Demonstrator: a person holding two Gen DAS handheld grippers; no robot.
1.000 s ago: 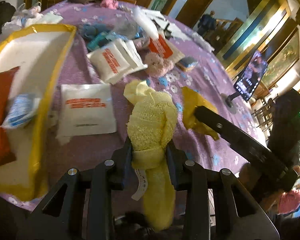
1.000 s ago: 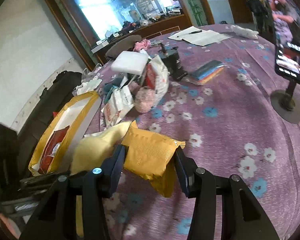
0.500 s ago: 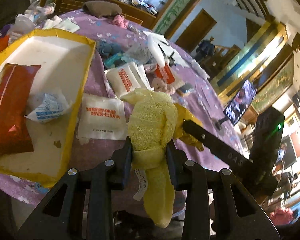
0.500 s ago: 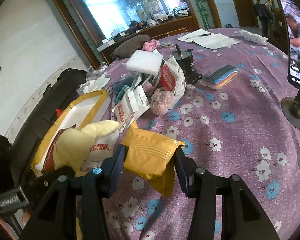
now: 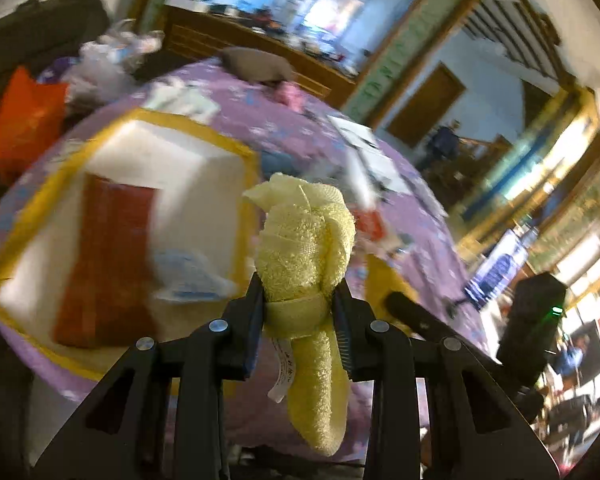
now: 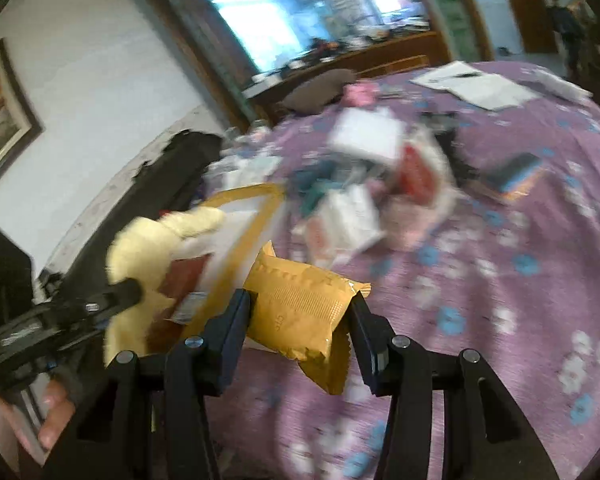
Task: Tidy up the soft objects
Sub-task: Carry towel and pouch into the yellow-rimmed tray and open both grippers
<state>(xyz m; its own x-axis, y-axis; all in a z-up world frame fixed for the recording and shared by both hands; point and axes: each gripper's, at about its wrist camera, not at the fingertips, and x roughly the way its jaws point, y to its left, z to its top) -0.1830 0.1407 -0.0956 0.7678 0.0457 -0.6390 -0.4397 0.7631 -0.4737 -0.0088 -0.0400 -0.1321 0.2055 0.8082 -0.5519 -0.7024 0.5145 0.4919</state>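
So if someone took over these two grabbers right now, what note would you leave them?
Left gripper: shut on a yellow towel, held above the table.
Right gripper: shut on a yellow packet, also in the air.
The yellow-rimmed tray already holds a red packet and a small blue-and-white bag.
Left to do, probably: put down both held items, then sort the pile of packets on the purple tablecloth.
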